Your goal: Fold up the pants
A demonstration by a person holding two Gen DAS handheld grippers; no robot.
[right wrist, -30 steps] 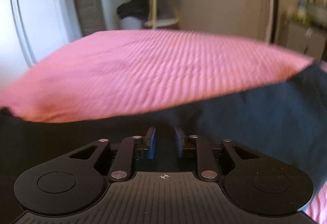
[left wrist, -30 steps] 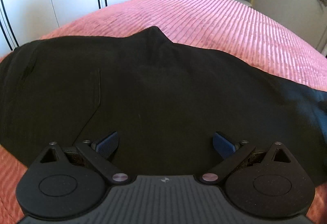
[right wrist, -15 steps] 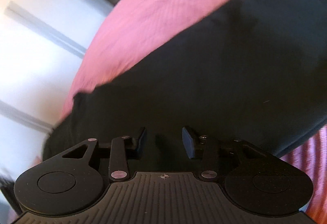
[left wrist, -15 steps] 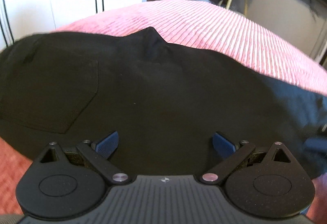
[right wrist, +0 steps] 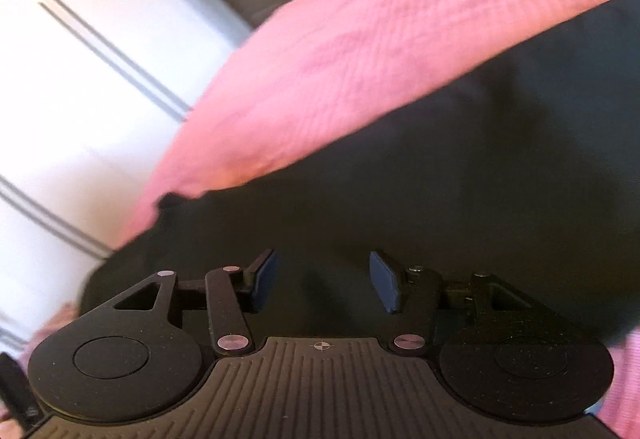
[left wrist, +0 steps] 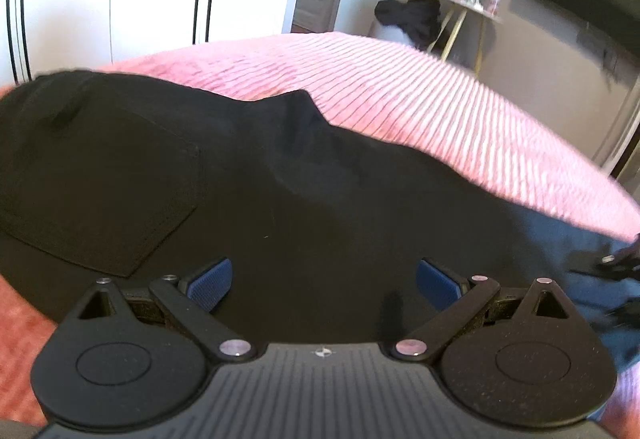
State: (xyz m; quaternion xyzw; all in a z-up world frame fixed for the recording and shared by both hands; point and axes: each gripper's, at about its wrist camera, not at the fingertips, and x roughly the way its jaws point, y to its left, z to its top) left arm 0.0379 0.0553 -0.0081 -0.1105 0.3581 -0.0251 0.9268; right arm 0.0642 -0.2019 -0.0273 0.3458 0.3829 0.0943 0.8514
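left wrist view: the black pants (left wrist: 280,199) lie spread flat across a bed (left wrist: 420,107) covered in a pink ribbed spread whose narrow ridges run in close parallel lines; the cloth is matte and dark, with a square patch pocket (left wrist: 100,191) stitched on at the left and a small belt loop above it; a soft peak of fabric rises at the far edge near the middle; the left hand-held gripper (left wrist: 324,277) hangs over the near part of the pants with its jaws wide apart and nothing between them, the blue pads (left wrist: 210,279) cross-hatched and set on black linkage arms with round metal pivots; at the right edge a blurred dark piece of the other tool shows over the cloth; beyond the bed stand white wardrobe doors with thin dark lines, a grey door, a dark heap of clothing (left wrist: 408,17) and a slim gold-legged side table.

right wrist view: the picture is rolled and blurred; the pants (right wrist: 440,179) fill the lower right as a smooth dark sheet on the pink bed (right wrist: 340,59); the right hand-held gripper (right wrist: 324,281) has just been opening, its flat dark-blue pads (right wrist: 384,285) stand apart and grip nothing, with only cloth beneath the gap; white wardrobe panels lie to the left.
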